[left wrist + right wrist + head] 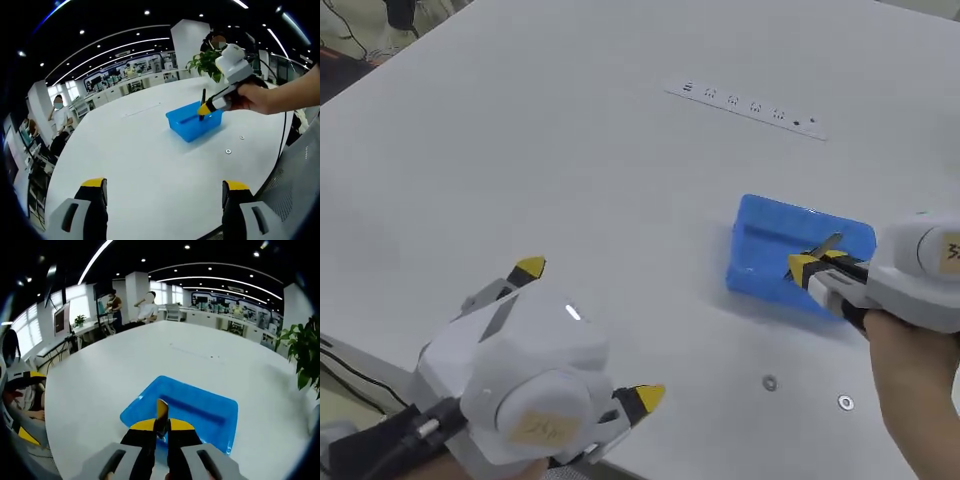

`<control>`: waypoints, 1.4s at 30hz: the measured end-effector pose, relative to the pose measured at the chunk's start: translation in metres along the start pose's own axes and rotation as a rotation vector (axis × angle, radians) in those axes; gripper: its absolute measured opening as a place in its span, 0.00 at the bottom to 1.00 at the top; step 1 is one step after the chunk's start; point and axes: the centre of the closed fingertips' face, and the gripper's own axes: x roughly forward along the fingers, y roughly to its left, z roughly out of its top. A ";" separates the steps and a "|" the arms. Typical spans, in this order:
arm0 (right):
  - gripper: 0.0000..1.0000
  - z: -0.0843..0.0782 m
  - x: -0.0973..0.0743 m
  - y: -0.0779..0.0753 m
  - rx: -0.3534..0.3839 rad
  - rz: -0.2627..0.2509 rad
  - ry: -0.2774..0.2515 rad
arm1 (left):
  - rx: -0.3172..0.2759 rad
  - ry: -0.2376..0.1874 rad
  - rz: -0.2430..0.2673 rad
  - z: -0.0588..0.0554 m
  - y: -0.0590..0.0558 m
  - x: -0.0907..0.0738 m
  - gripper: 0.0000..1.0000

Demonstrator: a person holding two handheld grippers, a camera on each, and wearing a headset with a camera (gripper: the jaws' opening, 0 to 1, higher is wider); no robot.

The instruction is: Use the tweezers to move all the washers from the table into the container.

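My right gripper [807, 266] is closed on the tweezers [831, 243], which point over the blue container [765, 225]. My left gripper [588, 333] is wide open above the table [570, 150], holding nothing. A washer [769, 382] and a second washer [845, 402] lie on the table near the container.

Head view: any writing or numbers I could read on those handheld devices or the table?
Nothing legible.
On the left gripper, a yellow sticker: handwritten marks, too blurred.
On the right gripper, a yellow label: cut off, blurred.
On the power strip: markings too small.
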 end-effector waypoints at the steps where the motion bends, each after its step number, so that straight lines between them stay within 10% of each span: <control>1: 0.04 -0.001 0.001 0.001 -0.002 0.001 0.002 | 0.001 0.000 0.003 0.000 0.001 0.000 0.98; 18: 0.04 -0.008 0.002 0.001 0.001 -0.005 0.025 | 0.004 0.001 -0.001 0.000 0.000 0.000 0.97; 42: 0.04 0.013 -0.060 0.014 -0.002 -0.005 -0.060 | 0.016 0.002 -0.003 0.000 -0.001 0.000 0.97</control>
